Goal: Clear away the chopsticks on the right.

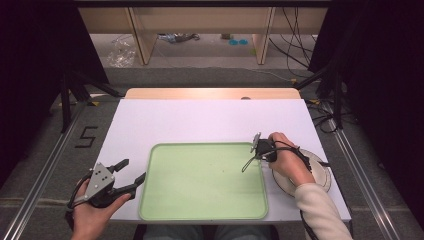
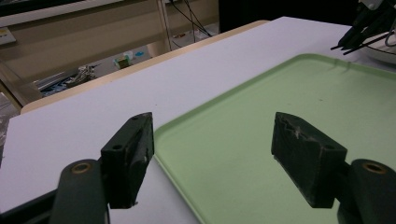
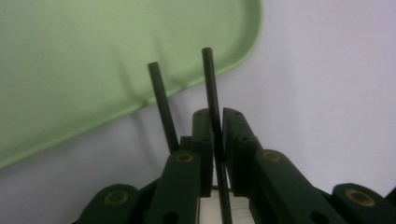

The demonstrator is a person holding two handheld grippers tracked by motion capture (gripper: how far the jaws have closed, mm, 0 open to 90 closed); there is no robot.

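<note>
While the right gripper pinches a pair of dark chopsticks over the green tray's right edge, probably to lay them there, its jaws are almost shut. The left gripper waits wide open and empty at the tray's left rim.

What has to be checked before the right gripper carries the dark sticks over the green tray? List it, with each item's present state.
1. Right gripper has its jaws closed on the first stick: ok.
2. Second stick is between the jaws too: not ok. It runs past the outside of one jaw, so it may slip.
3. Green tray has a bare floor for the sticks to land on: ok.
4. Left gripper is out of the way: ok. Its jaws are open at the tray's left edge, holding nothing.
5. The sticks' rear ends are free of the white plate: cannot tell, because the hand covers them.
</note>
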